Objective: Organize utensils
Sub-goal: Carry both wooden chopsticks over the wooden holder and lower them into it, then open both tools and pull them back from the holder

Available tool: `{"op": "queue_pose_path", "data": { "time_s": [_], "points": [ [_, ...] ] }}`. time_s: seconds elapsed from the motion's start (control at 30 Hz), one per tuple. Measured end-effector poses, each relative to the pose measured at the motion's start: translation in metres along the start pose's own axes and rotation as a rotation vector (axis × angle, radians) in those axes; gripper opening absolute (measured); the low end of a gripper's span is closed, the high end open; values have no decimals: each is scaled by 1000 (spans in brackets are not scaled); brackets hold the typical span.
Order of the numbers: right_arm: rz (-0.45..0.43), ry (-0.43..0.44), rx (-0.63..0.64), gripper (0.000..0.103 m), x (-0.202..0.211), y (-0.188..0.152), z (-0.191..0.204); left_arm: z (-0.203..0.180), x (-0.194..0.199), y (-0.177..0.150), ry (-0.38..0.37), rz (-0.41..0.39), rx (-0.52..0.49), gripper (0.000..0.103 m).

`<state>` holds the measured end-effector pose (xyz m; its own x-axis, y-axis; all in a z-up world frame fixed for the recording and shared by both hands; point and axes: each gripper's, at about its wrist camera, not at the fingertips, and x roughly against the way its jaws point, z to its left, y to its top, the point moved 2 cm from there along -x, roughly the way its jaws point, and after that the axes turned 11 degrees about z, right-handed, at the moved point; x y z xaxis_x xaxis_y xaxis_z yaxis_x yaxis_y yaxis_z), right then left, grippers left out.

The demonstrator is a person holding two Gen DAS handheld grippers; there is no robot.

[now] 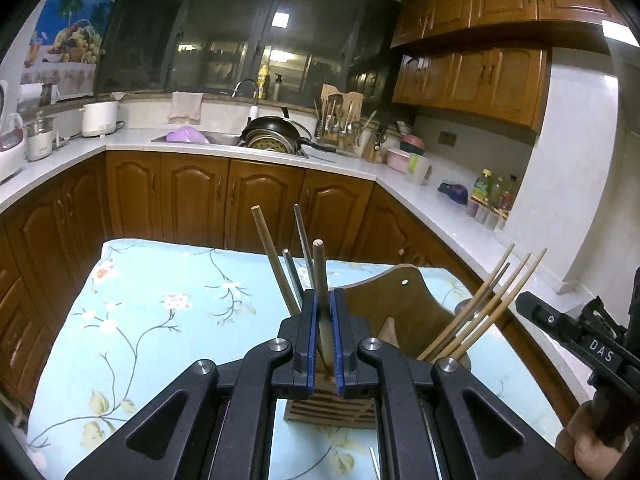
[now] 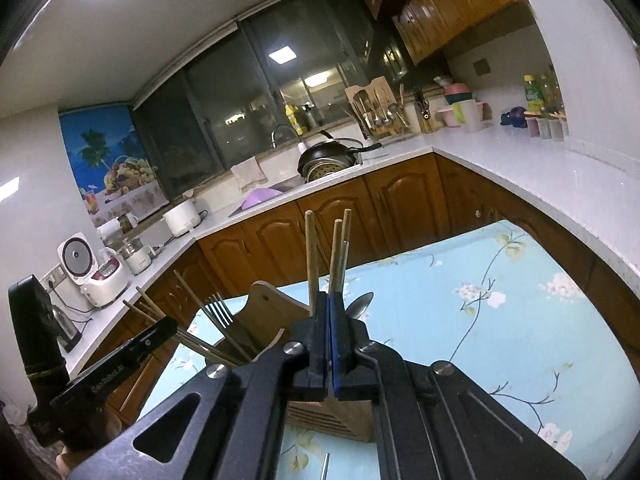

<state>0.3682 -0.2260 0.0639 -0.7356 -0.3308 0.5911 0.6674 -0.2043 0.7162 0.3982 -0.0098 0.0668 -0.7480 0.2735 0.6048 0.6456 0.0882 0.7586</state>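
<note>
The left gripper (image 1: pixel 324 312) pinches one brown chopstick (image 1: pixel 320 280) upright above a wooden utensil holder (image 1: pixel 404 304). The right gripper (image 2: pixel 330 314) is pressed shut around pale chopsticks (image 2: pixel 336 256); only its view shows a fork (image 2: pixel 220 312) leftward.

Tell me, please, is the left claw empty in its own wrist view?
No, the left claw is clamped on a wooden chopstick standing up between its blue pads.

my pads (image 1: pixel 313 344): showing smooth blue rubbery plastic
chopstick (image 1: pixel 320 280): looking matt wood
holder (image 1: pixel 404 308): showing smooth wood
tablecloth (image 1: pixel 160 320): lying soft floral cloth
</note>
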Motion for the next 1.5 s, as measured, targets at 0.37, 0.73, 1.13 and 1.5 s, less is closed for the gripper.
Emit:
{"op": "queue_pose_path", "data": {
  "time_s": [0.37,0.73,1.13,1.5],
  "points": [
    [8,17,-58,33,11,-7,-11,3,8,-15,-10,9,20,36],
    [11,18,-56,55,32,-35,-9,10,37,-49,0,20,62,54],
    [70,12,-39,66,42,-97,-2,16,71,-105,19,102,120,64],
    [107,-4,-37,73,58,-153,-1,24,111,-157,35,161,189,69]
  ]
}}
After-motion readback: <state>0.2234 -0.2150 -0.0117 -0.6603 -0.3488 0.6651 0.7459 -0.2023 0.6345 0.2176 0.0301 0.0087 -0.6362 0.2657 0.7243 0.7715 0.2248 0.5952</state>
